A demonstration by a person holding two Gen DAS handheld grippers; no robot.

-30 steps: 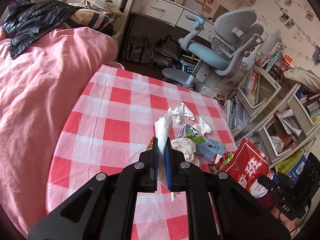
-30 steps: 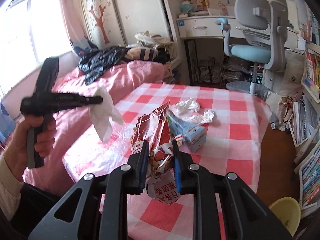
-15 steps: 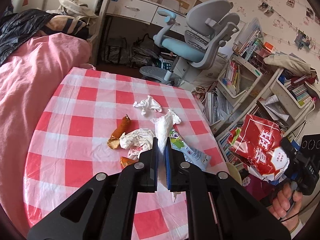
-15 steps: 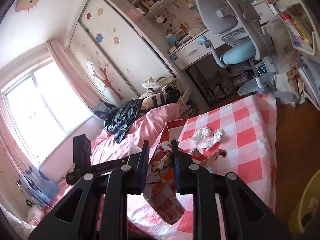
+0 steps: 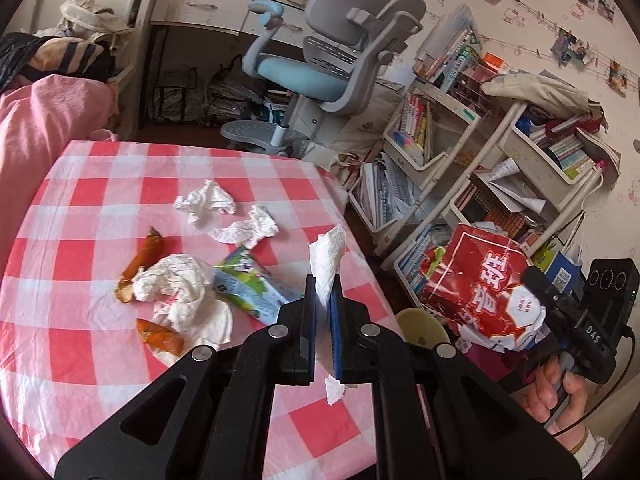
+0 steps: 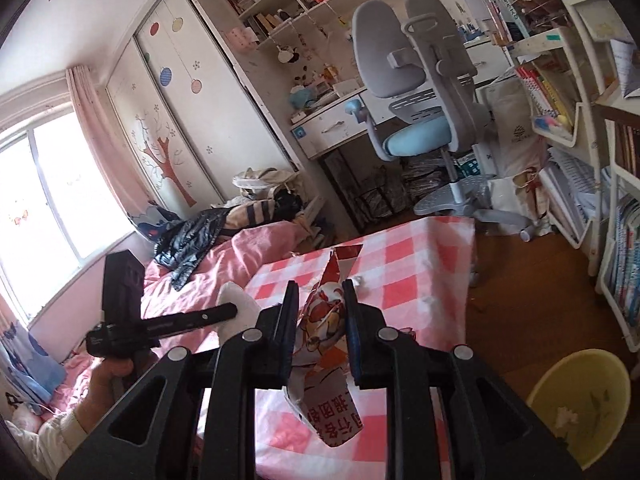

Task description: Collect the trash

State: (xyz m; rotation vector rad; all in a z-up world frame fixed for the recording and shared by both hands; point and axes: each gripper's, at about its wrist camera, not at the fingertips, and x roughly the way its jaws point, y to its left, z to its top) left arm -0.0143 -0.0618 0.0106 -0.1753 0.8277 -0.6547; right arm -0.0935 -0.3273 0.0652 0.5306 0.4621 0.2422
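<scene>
My left gripper (image 5: 323,280) is shut on a white tissue (image 5: 327,256), held over the right edge of the red-checked table (image 5: 80,216). My right gripper (image 6: 320,288) is shut on a crumpled red and white snack bag (image 6: 326,320); in the left wrist view that snack bag (image 5: 480,292) hangs off the table's right side, above a yellow bin (image 5: 422,322). The same yellow bin (image 6: 580,396) stands on the floor at lower right. On the cloth lie crumpled tissues (image 5: 208,200), a flattened drink carton (image 5: 252,288) and orange peel pieces (image 5: 146,252).
A grey and blue desk chair (image 5: 320,64) stands beyond the table. White book racks (image 5: 460,152) crowd the right side. A pink bed (image 6: 208,276) runs along the left. A person's hand (image 5: 560,384) holds the right gripper.
Both grippers have swung to the right, off the table's edge, carrying the tissue and the snack bag. The yellow bin has come into view below them.
</scene>
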